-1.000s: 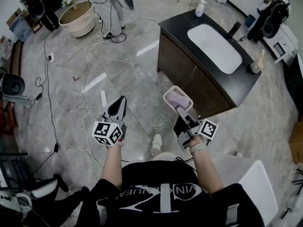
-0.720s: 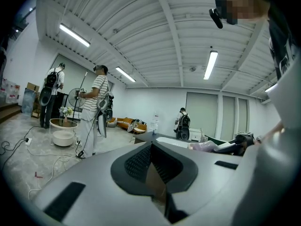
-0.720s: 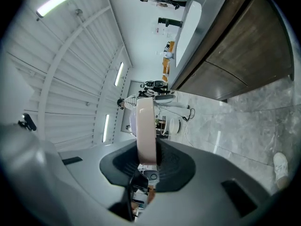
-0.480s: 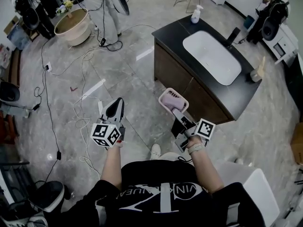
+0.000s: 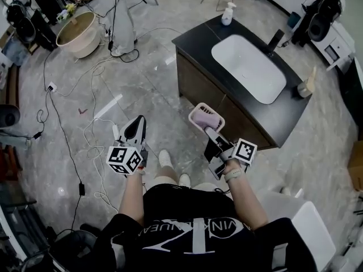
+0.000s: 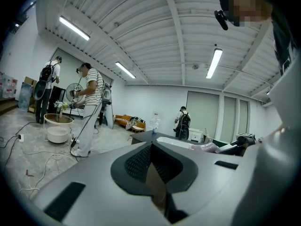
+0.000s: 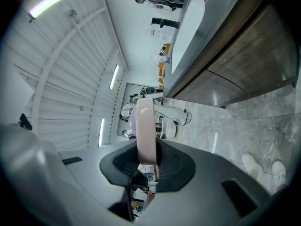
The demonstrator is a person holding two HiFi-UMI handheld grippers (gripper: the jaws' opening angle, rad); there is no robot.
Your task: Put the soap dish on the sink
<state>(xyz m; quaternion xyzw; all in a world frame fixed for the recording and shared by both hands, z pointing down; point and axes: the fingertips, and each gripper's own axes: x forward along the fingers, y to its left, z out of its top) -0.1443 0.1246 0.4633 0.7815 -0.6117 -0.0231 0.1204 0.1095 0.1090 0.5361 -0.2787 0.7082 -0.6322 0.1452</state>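
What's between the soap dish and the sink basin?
In the head view, only the vanity's wood front and a strip of dark countertop separate soap dish and basin.

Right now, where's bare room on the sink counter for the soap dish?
Two bare patches on the counter: the left end, between the pump bottle and the basin, and the right end, in front of the brush. The back edge by the faucet is tight.

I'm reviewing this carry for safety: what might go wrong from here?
The right gripper pinches the pink soap dish by one rim edge only, so it may tilt or slip. Floor cables lie close to the person's feet, a possible trip. The dark countertop leaves narrow strips around the white basin, so the dish might end up overhanging.
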